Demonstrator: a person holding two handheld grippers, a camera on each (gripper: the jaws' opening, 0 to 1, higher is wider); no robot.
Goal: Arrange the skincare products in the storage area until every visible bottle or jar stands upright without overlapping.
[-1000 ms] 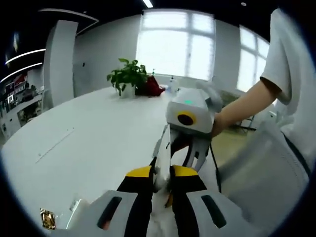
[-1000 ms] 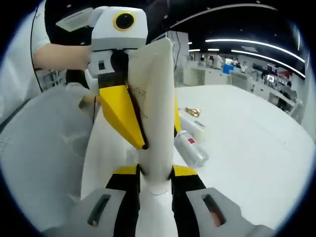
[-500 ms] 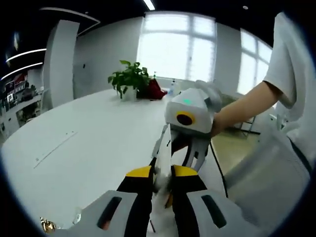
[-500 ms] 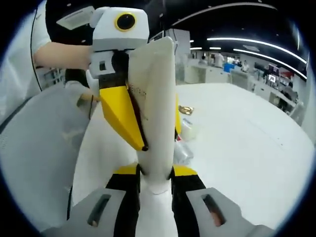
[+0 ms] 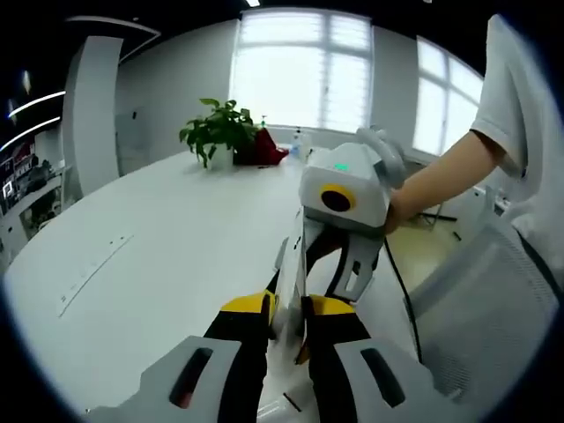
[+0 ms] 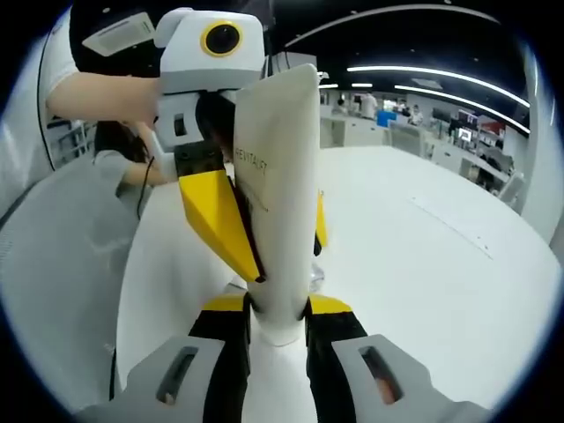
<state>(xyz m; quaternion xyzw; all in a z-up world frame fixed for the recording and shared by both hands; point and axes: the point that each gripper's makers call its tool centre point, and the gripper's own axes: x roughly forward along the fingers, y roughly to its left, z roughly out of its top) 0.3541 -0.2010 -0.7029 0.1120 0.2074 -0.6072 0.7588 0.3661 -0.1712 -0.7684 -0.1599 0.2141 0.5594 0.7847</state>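
A white squeeze tube with dark lettering stands upright in the right gripper view. My right gripper is shut on its lower end. My left gripper comes in from above, its yellow fingers clamped on the tube's flat sides. In the left gripper view the tube shows edge-on between the fingertips of my left gripper, which is shut on it. Opposite, my right gripper holds the tube's far end, with a person's hand behind it. The tube hangs above the white table.
A potted plant and a red object sit at the table's far end under bright windows. A grey mesh chair is at the right, and shows again at the left. A small clear item peeks from behind the tube.
Both views have tilted up, so the gold-capped jar and the clear bottle on the table have slid out of sight. Both grippers keep hold of the tube.
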